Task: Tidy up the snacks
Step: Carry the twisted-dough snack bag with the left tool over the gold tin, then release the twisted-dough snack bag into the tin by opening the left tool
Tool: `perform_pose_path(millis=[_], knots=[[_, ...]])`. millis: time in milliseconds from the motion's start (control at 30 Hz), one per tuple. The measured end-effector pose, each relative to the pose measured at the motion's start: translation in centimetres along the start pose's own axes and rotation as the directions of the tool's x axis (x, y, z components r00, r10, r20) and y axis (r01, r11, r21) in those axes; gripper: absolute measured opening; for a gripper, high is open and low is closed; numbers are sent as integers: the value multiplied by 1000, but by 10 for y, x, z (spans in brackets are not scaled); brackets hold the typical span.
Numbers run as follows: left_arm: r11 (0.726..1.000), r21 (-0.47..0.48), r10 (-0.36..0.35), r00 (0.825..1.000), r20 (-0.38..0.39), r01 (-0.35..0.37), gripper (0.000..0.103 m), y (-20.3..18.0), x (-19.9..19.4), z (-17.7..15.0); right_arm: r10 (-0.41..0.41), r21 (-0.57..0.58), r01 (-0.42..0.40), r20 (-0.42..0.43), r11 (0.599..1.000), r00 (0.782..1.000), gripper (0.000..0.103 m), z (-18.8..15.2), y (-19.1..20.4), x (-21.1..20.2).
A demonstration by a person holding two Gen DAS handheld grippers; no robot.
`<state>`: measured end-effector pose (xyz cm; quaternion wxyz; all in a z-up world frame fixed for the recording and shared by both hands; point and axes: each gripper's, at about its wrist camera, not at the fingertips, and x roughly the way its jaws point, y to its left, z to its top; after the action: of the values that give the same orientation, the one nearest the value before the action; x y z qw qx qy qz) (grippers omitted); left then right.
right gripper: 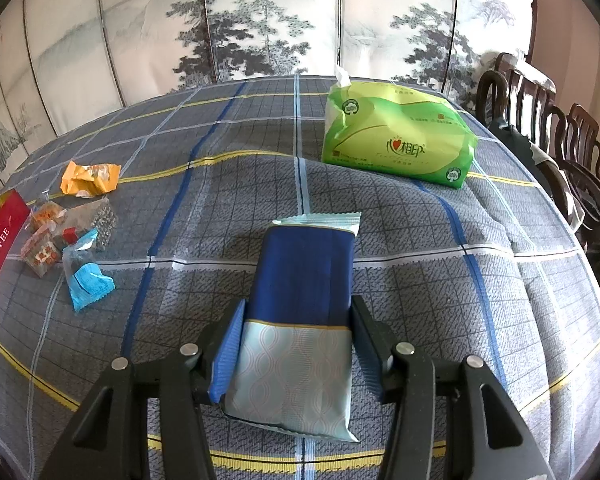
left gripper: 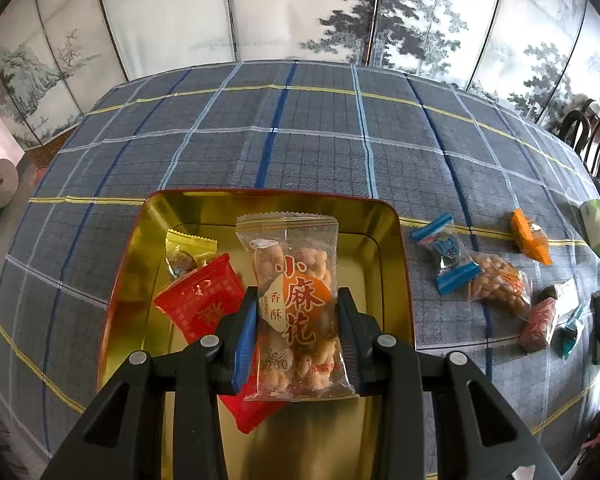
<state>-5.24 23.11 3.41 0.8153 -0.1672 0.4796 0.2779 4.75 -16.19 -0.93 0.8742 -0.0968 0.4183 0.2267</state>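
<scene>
Snacks are being gathered into the gold tin [left gripper: 392,240] near the worktop's left edge, so the left gripper [left gripper: 298,332] hangs over it, fingers pinching a clear twist-biscuit packet [left gripper: 296,300] above a red packet [left gripper: 204,300]. Loose sweets [left gripper: 496,276] lie beside the tin. Rightward, the right gripper [right gripper: 296,348] pinches a blue packet [right gripper: 300,320]; a green tissue pack [right gripper: 400,136] sits beyond, obstructing nothing.

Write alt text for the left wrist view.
The left hand-held gripper holds a clear fried-twist snack packet above an open gold tin containing red and yellow packets. More snacks lie on the plaid tablecloth.
</scene>
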Motion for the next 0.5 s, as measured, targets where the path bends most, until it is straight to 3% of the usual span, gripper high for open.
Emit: perform_pose_path(millis=[400, 500], knots=[[1000, -1, 26, 1000, 9, -26, 34, 1, 4, 1, -5, -5, 5, -1, 1000, 1000, 53, 0, 0, 0], [1000, -7, 24, 1000, 6, -24, 38, 1, 2, 0, -6, -6, 6, -2, 1000, 1000, 53, 0, 0, 0]])
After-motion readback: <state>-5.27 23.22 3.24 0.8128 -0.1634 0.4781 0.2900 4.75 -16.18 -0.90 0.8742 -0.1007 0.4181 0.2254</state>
